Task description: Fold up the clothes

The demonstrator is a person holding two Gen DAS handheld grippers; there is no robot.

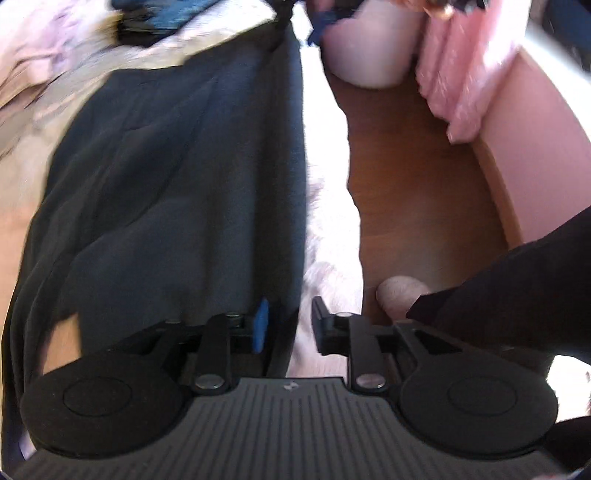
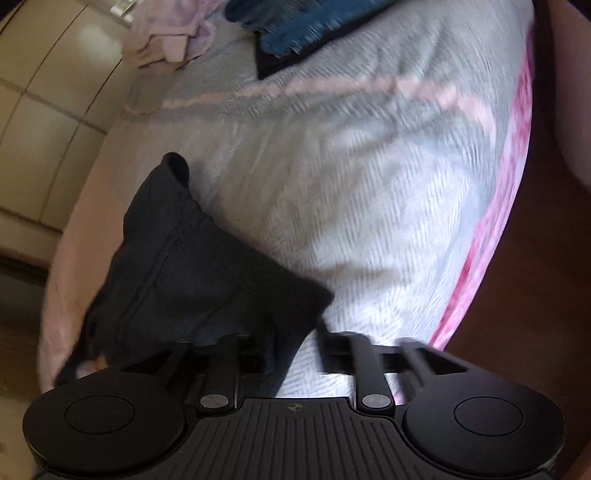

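Your left gripper (image 1: 286, 325) stood with its jaws apart, a plain gap between the blue-padded finger and the black one. The dark garment (image 1: 166, 192) hung or lay just left of that gap, its edge running by the blue pad; whether the pad pinched cloth, the blur would not let me tell. It looked as if you kept the long edge straight along the tool so that a fold line could form there.

Your right gripper (image 2: 295, 350) also showed daylight between its fingers, with the bedspread (image 2: 369, 192) visible through the gap. A bunched corner of the garment (image 2: 192, 273) sat against its left finger, draped over the bed's side, though I could not tell if it was gripped.

Further up the bed lay a pink heap (image 2: 170, 40) and a blue piece (image 2: 295, 33), well apart from the dark cloth, perhaps kept clear to leave folding room. Whether they were folded or waiting, I could not tell.
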